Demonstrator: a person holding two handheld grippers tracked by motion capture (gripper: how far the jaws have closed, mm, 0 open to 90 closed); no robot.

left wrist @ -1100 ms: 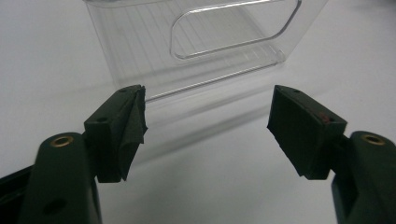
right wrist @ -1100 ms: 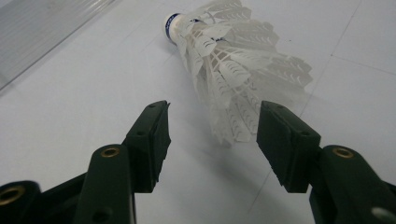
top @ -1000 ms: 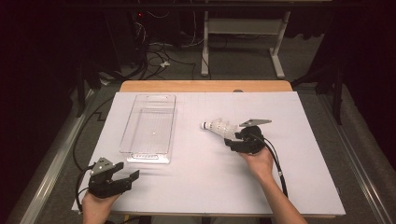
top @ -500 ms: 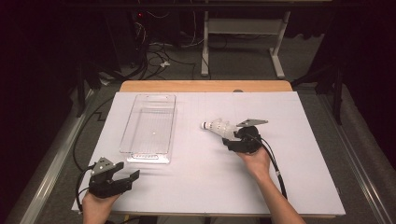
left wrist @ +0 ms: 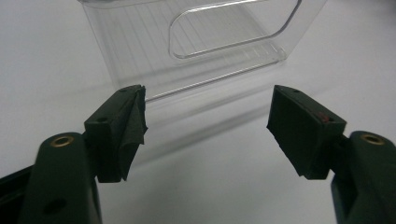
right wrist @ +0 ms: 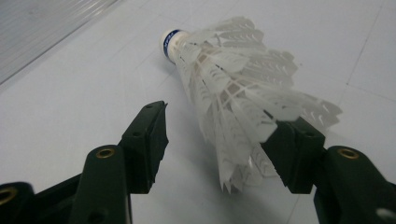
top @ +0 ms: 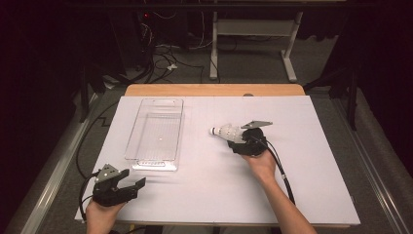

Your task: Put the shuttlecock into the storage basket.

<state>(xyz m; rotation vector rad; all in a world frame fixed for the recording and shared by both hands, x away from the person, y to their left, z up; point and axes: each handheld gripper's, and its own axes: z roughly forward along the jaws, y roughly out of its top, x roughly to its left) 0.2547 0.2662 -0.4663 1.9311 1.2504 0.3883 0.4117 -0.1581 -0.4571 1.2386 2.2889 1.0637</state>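
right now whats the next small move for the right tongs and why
Probably close the right tongs on the shuttlecock. Its feather skirt sits between the open jaws, against one pad, with a gap to the other, so it is not yet gripped. The clear tray waits nearby.

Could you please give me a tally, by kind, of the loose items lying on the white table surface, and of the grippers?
Shuttlecock: 1
Clear plastic bin: 1
Handheld grippers: 2, the left gripper and the right gripper
Total: 4
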